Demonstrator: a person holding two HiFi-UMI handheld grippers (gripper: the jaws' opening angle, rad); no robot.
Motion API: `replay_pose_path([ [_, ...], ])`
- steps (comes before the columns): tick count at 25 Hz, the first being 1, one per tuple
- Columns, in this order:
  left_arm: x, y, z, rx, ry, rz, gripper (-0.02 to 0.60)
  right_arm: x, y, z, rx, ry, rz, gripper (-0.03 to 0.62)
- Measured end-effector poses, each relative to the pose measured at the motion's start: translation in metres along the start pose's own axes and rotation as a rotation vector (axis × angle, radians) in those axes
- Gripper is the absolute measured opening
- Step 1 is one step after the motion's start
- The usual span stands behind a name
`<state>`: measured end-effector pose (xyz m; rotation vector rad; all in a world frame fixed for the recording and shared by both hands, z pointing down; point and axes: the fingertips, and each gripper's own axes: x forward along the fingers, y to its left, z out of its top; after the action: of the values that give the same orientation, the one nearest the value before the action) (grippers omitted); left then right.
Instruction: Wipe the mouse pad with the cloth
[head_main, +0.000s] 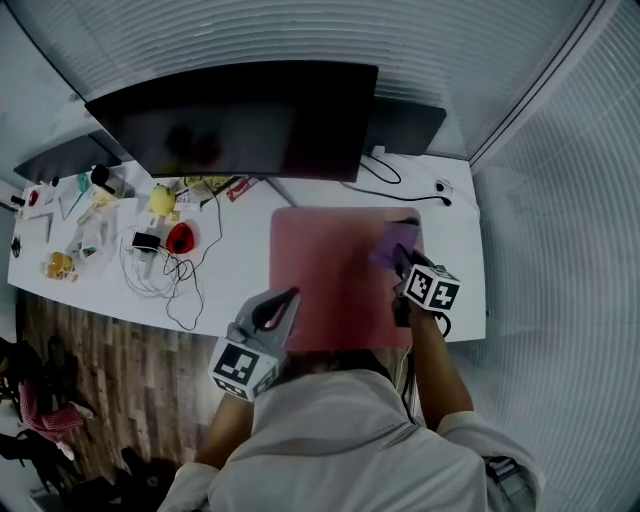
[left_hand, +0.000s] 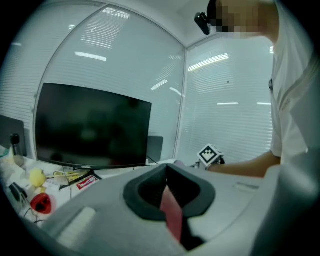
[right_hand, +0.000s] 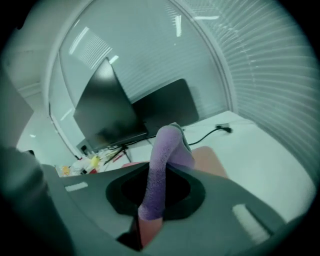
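Observation:
A pink mouse pad (head_main: 335, 275) lies on the white desk (head_main: 235, 270) in front of the big monitor. My right gripper (head_main: 403, 262) is shut on a purple cloth (head_main: 395, 243), which rests on the pad's far right part. In the right gripper view the cloth (right_hand: 167, 145) stands up from between the jaws of the right gripper (right_hand: 159, 172), with the pad (right_hand: 212, 162) beyond it. My left gripper (head_main: 283, 300) hovers at the pad's near left edge, jaws together and holding nothing. In its own view the left gripper (left_hand: 167, 172) points at the monitor.
A dark monitor (head_main: 240, 120) and a smaller one (head_main: 405, 125) stand at the back. A black cable (head_main: 395, 185) runs behind the pad. Left of the pad lie a red object (head_main: 181, 238), a yellow object (head_main: 162, 200) and tangled cords (head_main: 160, 275). Blind-covered walls close the right side.

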<state>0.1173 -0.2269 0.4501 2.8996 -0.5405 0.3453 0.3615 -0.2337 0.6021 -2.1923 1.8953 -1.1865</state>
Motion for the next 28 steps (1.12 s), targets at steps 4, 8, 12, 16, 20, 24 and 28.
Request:
replay_pose_path([
  [4,-0.049,0.03,-0.005,-0.021,-0.013,0.053,0.003,0.036,0.113,-0.04,-0.046,0.109,0.21,0.052],
  [8,-0.105,0.066,-0.015,-0.046,-0.029,0.106,0.003,0.07,0.219,-0.091,-0.135,0.205,0.336,0.052],
  [12,-0.159,0.1,-0.035,-0.092,-0.03,0.149,0.003,0.107,0.298,-0.143,-0.206,0.282,0.407,0.052],
  [16,-0.197,0.121,-0.05,-0.12,-0.034,0.161,0.003,0.138,0.323,-0.175,-0.253,0.36,0.366,0.052],
  [20,-0.205,0.133,-0.051,-0.113,-0.039,0.164,0.003,0.148,0.301,-0.18,-0.29,0.382,0.261,0.052],
  [24,-0.186,0.116,-0.039,-0.11,-0.055,0.137,0.003,0.138,0.252,-0.171,-0.267,0.372,0.182,0.052],
  [28,-0.149,0.089,-0.033,-0.098,-0.049,0.117,0.003,0.122,0.199,-0.158,-0.238,0.362,0.143,0.052],
])
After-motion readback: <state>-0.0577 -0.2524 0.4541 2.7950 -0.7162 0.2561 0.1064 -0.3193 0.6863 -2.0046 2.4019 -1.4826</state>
